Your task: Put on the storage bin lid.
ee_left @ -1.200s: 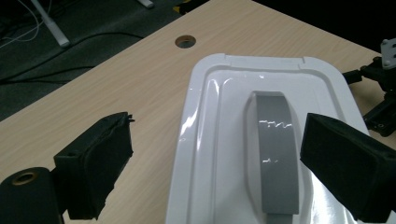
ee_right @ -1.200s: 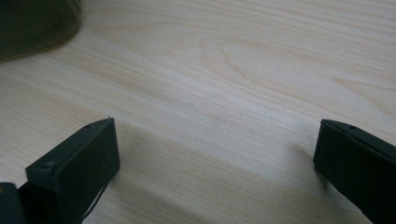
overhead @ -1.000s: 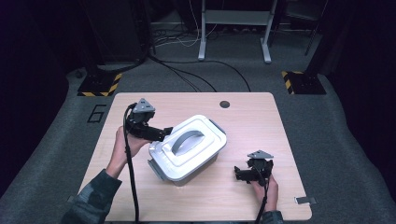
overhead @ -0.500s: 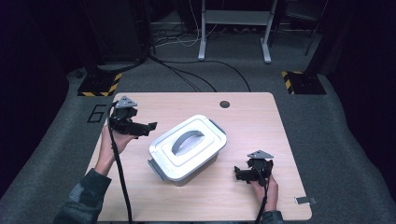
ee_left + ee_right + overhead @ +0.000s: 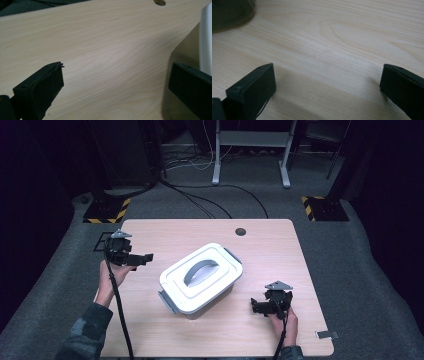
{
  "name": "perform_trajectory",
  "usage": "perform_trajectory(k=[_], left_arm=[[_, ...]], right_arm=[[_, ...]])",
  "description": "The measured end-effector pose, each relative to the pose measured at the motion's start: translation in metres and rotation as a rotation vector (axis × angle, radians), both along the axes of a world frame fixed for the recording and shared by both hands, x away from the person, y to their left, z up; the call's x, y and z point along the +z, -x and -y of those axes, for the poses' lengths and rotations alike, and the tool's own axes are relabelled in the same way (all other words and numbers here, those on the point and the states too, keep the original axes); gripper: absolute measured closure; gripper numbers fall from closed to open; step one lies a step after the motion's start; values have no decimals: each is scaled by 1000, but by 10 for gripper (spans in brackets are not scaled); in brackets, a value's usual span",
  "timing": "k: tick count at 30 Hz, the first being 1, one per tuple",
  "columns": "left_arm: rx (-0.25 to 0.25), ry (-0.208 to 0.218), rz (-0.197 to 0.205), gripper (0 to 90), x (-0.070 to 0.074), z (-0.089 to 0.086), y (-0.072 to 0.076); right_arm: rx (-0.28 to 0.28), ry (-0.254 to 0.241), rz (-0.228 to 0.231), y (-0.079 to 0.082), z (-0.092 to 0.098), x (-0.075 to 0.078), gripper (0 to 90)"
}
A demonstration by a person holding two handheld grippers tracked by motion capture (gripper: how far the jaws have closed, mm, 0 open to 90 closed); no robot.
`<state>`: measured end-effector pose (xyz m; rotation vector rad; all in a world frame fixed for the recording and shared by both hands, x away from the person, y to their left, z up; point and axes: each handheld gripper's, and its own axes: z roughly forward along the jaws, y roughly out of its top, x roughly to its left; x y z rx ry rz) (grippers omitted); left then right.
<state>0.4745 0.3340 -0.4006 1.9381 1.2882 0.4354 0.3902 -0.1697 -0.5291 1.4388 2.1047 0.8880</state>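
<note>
A white lidded box (image 5: 201,277) with a grey handle and grey side latches sits mid-table, turned at an angle. My left gripper (image 5: 143,258) is held at the table's left side, open, its jaws pointing toward the box with a clear gap between them and it. In the left gripper view the gripper (image 5: 115,87) is wide open over bare wood, and the box's white edge (image 5: 206,37) shows at the far right. My right gripper (image 5: 256,307) rests near the front right, open and empty; in the right gripper view it (image 5: 328,87) spans bare tabletop.
The wooden table (image 5: 270,250) has a round cable hole (image 5: 240,231) at its back edge. A small grey tab (image 5: 326,335) lies at the front right corner. Cables and stand legs cross the grey floor behind.
My left gripper has drawn back leftward from the box's left end to the table's left side. The right gripper and the box have stayed put.
</note>
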Motion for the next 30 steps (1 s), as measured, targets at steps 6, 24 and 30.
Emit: perform_trajectory(k=[6, 24, 30], left_arm=[[49, 19, -60, 0, -40, -18, -10], [64, -46, -109, 0, -111, -28, -9], [78, -54, -59, 0, -123, -27, -5]], right_arm=[[0, 0, 0, 0, 0, 0, 0], [0, 0, 0, 0, 0, 0, 0], [0, 0, 0, 0, 0, 0, 0]])
